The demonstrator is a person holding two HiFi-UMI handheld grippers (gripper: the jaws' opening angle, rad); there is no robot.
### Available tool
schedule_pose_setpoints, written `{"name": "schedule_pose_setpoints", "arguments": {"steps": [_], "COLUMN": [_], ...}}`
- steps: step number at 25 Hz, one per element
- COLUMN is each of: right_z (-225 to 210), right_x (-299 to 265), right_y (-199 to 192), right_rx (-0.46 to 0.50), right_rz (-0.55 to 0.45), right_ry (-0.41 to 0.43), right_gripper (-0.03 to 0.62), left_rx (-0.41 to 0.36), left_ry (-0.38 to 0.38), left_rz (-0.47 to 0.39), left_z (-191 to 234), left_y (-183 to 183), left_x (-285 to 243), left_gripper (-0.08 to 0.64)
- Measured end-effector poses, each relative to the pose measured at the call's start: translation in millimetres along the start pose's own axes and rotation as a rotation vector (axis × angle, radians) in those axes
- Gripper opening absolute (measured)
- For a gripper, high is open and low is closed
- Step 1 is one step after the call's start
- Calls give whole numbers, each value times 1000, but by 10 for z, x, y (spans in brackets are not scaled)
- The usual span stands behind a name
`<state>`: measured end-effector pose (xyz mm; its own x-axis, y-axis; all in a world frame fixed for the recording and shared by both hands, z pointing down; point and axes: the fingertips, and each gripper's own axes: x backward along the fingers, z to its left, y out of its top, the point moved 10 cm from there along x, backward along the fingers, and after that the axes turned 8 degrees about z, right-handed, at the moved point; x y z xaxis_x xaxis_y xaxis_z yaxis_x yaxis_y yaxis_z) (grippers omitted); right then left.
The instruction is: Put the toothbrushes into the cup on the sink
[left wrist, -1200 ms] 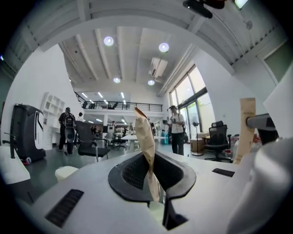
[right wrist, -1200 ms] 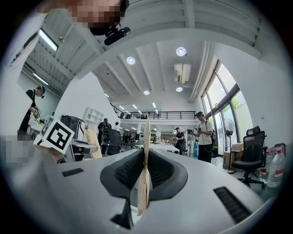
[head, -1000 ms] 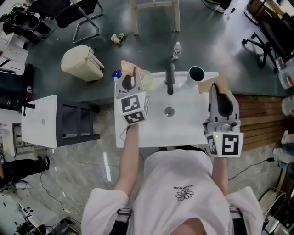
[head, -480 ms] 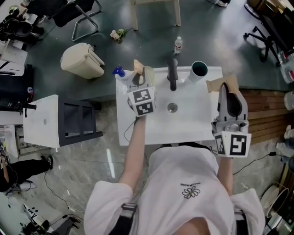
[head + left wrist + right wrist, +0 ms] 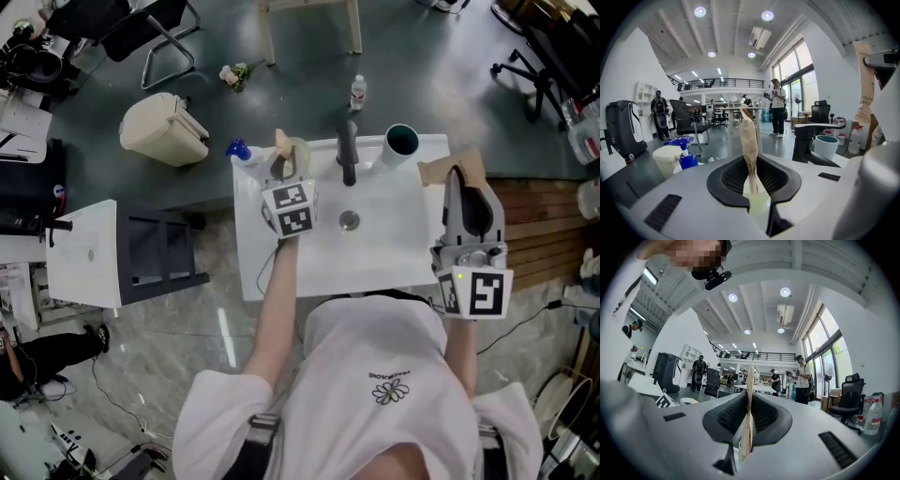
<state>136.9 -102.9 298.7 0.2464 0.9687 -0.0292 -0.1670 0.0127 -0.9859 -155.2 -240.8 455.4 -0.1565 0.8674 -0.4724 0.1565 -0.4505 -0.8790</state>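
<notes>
While the person is standing at the sink (image 5: 394,253), the left gripper (image 5: 283,167) is clamping its jaws on the left packet (image 5: 285,147), a flat brown paper sleeve. In the left gripper view, the left gripper (image 5: 752,176) is pinching the left packet (image 5: 750,136) edge-on between its black pads, and the sleeve is rising upright out of them. The right gripper (image 5: 462,190) is likewise closing on the right packet (image 5: 448,170), a brown card sleeve printed with the start of the word "toothbrush". In the right gripper view, the right gripper (image 5: 747,420) is gripping the right packet (image 5: 750,385) as a thin upright sheet.

The sink is a white rectangular basin with a round drain (image 5: 349,221) at its centre. It is standing on a dark grey-green floor, with pale stone tiles under the person and wooden boards (image 5: 534,234) to the right. The gripper views are showing a tall open hall with ceiling lights, a balcony, large windows and several people standing.

The cup (image 5: 400,142), white with a dark teal inside, is standing at the rear right corner of the sink, just beside the black faucet (image 5: 348,155). The faucet is standing between the left gripper and the cup. A blue pump bottle (image 5: 239,150) is sitting at the rear left corner, just beside the left packet. A beige bin (image 5: 164,129) and a small water bottle (image 5: 358,93) are standing on the floor behind the sink.
</notes>
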Motion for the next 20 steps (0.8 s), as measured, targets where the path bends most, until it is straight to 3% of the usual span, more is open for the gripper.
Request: {"name": "schedule_pose_setpoints", "arguments": {"steps": [12, 20], "right_z": [23, -48], "right_x": [46, 54], "right_y": [2, 27], "right_rx": [-12, -18], "right_rz": [-18, -42], "right_ry": [5, -5], "right_gripper": [28, 28], "left_rx": [9, 7], "left_ry": [-17, -36], "left_rz": [-63, -257], "left_z": [6, -71], "left_y": [123, 617], "left_x": [119, 582], "left_gripper": [108, 126]}}
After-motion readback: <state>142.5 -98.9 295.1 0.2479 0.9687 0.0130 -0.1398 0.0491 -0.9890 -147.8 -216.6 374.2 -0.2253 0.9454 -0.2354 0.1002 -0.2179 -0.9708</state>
